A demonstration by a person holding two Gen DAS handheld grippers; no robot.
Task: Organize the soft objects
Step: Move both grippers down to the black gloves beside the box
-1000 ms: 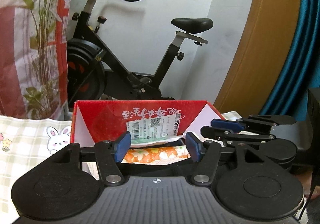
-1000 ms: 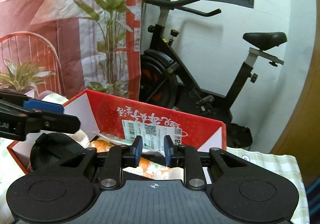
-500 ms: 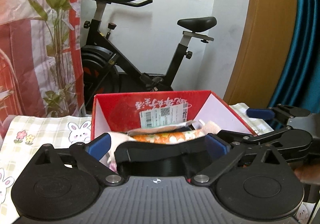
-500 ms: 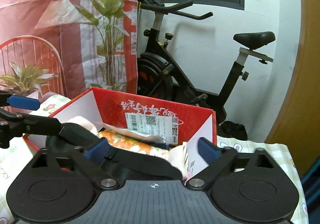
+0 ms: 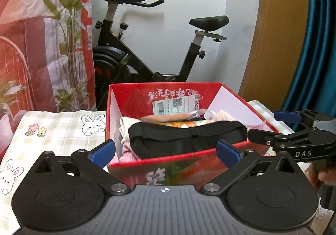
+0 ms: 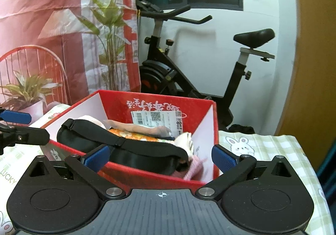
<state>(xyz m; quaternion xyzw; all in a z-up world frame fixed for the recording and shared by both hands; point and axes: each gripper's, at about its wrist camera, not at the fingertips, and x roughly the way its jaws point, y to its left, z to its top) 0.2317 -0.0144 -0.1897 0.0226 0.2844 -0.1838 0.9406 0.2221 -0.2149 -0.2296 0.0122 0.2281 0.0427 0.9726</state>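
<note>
We see the left gripper (image 5: 166,152) with its blue fingers (image 5: 104,152) spread wide and nothing between them, the jaws having just been opening; the right gripper (image 6: 160,157) likewise stands with fingers (image 6: 222,158) fully apart and bare, its jaws also having just been opening. Directly ahead of both, past the near wall of the red box (image 5: 168,172), lies the black padded item (image 5: 187,137), released and resting atop the other soft things: an orange floral cloth (image 5: 184,124), pale pink knitwear (image 5: 128,153) and a cream piece (image 6: 184,140). Its long axis runs crosswise to the fingers, parallel to the box's near edge, so each gripper faces one end of it; neither is clearly the nearer. The box sits toward the far edge of the table (image 5: 52,130), which is covered in a checked bunny-print cloth. Beyond the table stands an exercise bike (image 5: 147,50). We judge this item placed and the grippers free for another soft object, none of which shows outside the box.
</note>
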